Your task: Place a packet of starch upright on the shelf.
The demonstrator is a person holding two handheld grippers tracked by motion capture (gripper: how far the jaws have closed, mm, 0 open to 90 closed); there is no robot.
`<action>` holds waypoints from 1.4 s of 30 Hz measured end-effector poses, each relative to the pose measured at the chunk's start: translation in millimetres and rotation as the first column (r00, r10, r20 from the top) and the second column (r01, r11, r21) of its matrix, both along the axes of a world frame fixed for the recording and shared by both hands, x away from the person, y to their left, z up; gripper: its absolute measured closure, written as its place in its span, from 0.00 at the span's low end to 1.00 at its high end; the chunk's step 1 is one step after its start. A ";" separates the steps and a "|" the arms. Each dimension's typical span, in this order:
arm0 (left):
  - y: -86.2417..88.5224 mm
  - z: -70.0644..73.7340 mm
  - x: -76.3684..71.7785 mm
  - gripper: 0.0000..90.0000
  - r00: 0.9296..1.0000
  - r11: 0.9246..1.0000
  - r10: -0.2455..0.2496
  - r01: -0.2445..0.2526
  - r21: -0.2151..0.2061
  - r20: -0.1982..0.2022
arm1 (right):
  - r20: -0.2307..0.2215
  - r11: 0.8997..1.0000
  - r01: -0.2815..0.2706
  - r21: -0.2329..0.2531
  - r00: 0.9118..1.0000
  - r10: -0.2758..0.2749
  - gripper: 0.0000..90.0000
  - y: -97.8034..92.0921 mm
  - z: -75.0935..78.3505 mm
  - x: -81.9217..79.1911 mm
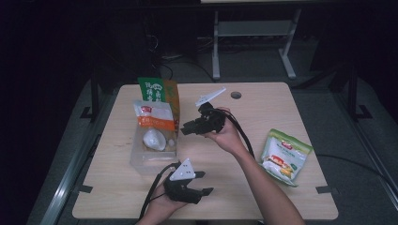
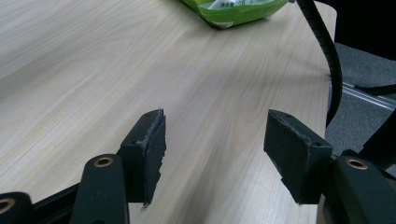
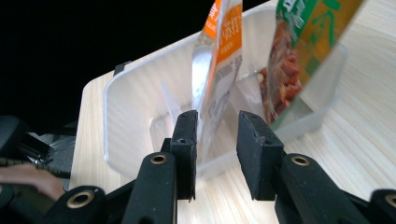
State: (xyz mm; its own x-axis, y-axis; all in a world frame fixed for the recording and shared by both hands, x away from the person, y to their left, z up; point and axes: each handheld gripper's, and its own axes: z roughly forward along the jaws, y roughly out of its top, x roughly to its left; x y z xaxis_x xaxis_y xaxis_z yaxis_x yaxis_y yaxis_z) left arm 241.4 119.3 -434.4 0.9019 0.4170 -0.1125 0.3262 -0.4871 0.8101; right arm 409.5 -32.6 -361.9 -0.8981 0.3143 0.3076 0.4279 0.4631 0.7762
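**Two packets in the bin, one left out on the table**

Where the clear plastic bin (image 1: 141, 161) stands at the table's left, two packets are counted inside: an orange-and-white packet (image 1: 155, 129) and a green-and-orange packet (image 1: 162, 91) behind it. A third, green packet (image 1: 284, 157) lies well apart at the right. The left gripper (image 1: 202, 183) is held wide open over bare wood. The right gripper (image 3: 215, 140) is parted around the orange-and-white packet's edge, seemingly without contact. The pale wooden table (image 1: 263, 108) is surrounded by a dark room.
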 end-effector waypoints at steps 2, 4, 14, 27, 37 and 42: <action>-0.4 -0.2 0.2 0.42 1.000 1.000 0.002 -0.002 -0.001 -0.001 | -0.001 1.000 0.006 -0.002 1.000 -0.006 0.75 -7.6 0.1 -1.9; -0.6 -0.4 0.3 0.42 1.000 1.000 0.001 -0.001 0.001 -0.002 | -0.007 1.000 0.014 -0.003 1.000 -0.014 0.75 -14.4 0.7 -4.4; -2.5 -1.5 1.2 0.42 1.000 1.000 0.000 0.000 0.004 0.001 | -0.012 0.998 0.057 -0.009 0.998 -0.057 0.73 -47.9 -1.0 -15.7; -5.3 -2.3 3.0 0.41 1.000 1.000 -0.004 0.004 0.005 -0.012 | -0.022 0.993 0.115 -0.022 0.993 -0.116 0.70 -90.6 -4.1 -29.8; -17.8 0.1 5.5 0.39 0.999 1.000 -0.031 0.031 0.001 -0.010 | -0.036 0.983 0.182 -0.034 0.982 -0.183 0.63 -133.1 -3.6 -46.5; -23.7 3.1 7.4 0.38 0.999 0.999 -0.040 0.040 -0.010 -0.018 | -0.041 0.974 0.222 -0.040 0.974 -0.224 0.58 -152.6 -3.5 -53.4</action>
